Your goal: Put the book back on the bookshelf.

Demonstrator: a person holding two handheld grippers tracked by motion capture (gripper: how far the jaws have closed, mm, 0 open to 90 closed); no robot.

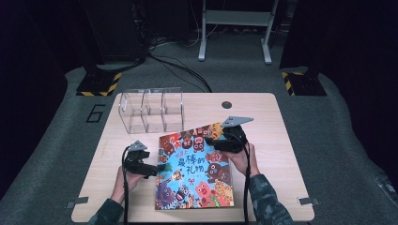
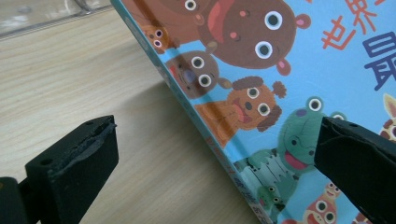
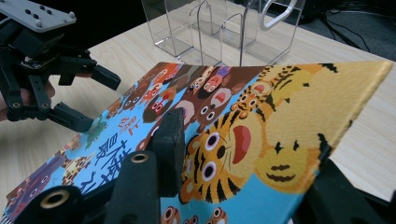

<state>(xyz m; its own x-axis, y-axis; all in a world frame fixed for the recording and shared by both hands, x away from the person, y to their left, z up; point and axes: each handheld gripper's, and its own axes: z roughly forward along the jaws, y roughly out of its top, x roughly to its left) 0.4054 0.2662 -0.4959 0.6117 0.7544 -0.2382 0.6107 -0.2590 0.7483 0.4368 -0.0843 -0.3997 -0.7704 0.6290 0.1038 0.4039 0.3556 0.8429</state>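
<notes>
A colourful picture book [image 1: 195,171] with cartoon animals on its cover lies on the wooden table [image 1: 267,126], with its far right corner raised off the surface. My right gripper [image 1: 215,139] is shut on that raised corner; in the right gripper view one jaw presses on the cover [image 3: 224,121] and the other sits beneath it, on either side of the gripper [image 3: 247,163]. My left gripper [image 1: 161,167] stands open at the book's left edge. One of its jaws is over the cover [image 2: 261,70], the other over bare wood, with the gripper [image 2: 217,140] astride the spine. It also shows across the book as the left gripper [image 3: 100,101].
A clear plastic organizer [image 1: 150,110] with upright dividers stands on the table just beyond the book, also seen as the organizer [image 3: 224,28]. A small round hole [image 1: 226,104] sits near the table's far edge. Stand bases with yellow-black tape [image 1: 98,84] rest on the floor behind.
</notes>
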